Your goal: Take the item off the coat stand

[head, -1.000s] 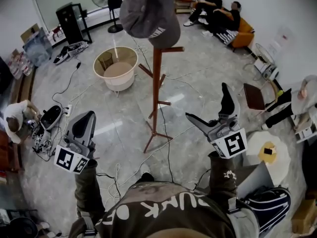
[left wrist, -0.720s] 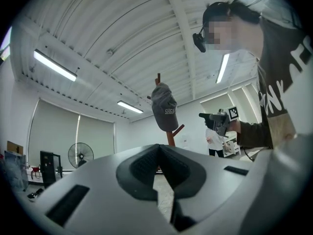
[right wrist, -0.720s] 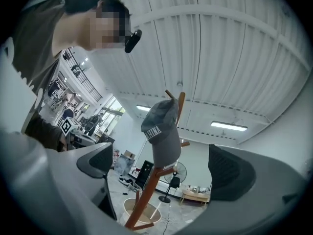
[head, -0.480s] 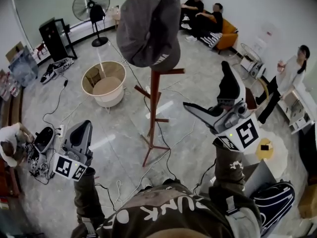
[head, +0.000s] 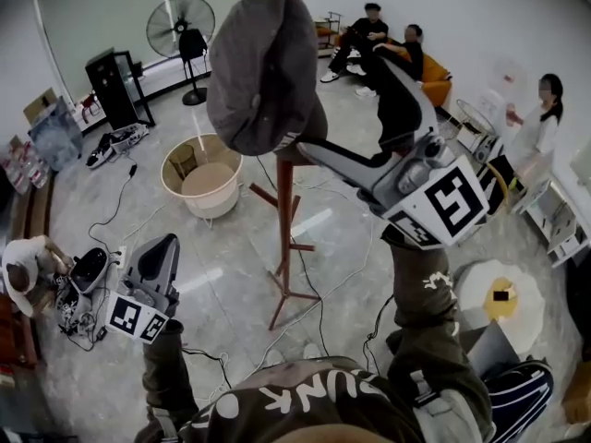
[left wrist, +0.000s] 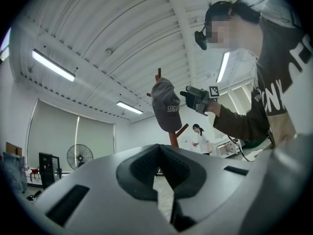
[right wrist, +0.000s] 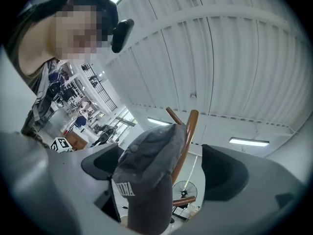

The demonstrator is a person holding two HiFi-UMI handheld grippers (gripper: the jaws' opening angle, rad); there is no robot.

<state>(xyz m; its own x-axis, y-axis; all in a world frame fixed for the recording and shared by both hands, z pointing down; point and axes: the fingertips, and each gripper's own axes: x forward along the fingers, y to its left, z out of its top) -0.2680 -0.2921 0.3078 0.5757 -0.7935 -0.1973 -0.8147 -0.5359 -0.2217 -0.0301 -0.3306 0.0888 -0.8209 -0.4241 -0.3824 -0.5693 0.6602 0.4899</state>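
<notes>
A grey cap point(head: 263, 63) hangs on the top of a wooden coat stand point(head: 284, 233). My right gripper point(head: 346, 104) is raised beside it with its jaws wide. In the right gripper view the cap point(right wrist: 146, 175) lies between the jaws of the right gripper point(right wrist: 161, 160), in front of the stand's pole point(right wrist: 188, 131). The jaws have just been closing, and no pad visibly presses on the cap. My left gripper point(head: 157, 261) hangs low at the left, far from the stand, jaws together and empty. The left gripper view shows the cap point(left wrist: 166, 106) from a distance.
A beige round tub point(head: 205, 178) stands behind the stand, with a fan point(head: 180, 26) and a black rack point(head: 115, 86) further back. People sit on an orange sofa point(head: 388, 44). One person stands at the right point(head: 540, 109), another crouches at the left point(head: 23, 266). Cables cross the floor.
My right gripper has risen from waist height up to the cap, which now sits between its jaws. The left gripper stays low and has shifted only slightly.
</notes>
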